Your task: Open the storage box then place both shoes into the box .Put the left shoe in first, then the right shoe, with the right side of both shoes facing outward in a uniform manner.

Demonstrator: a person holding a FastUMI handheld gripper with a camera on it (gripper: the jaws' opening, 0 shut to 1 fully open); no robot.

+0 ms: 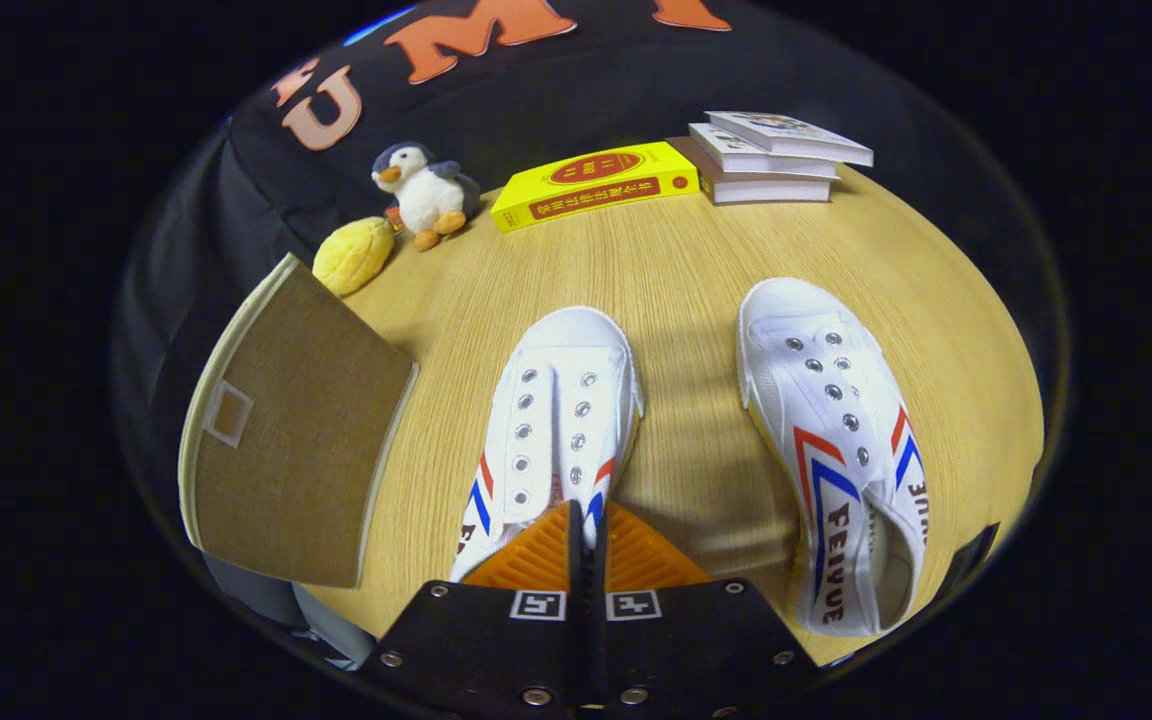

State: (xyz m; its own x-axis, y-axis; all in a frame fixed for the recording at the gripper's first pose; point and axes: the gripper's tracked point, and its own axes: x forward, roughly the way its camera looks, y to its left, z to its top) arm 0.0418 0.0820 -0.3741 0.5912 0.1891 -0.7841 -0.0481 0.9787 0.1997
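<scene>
The brown fabric storage box stands leftmost, lid shut. Beside it the left shoe, where the gripper seems pinched on its rim, fingers nearly together. The right shoe lies well apart.

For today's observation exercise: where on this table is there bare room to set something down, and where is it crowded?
Bare table lies between the two shoes, and between their toes and the yellow book. Left shoe, right shoe. Crowded: the far edge with the penguin toy, yellow plush and book stack; the box lid covers the left. The shut gripper touches the left shoe.
</scene>
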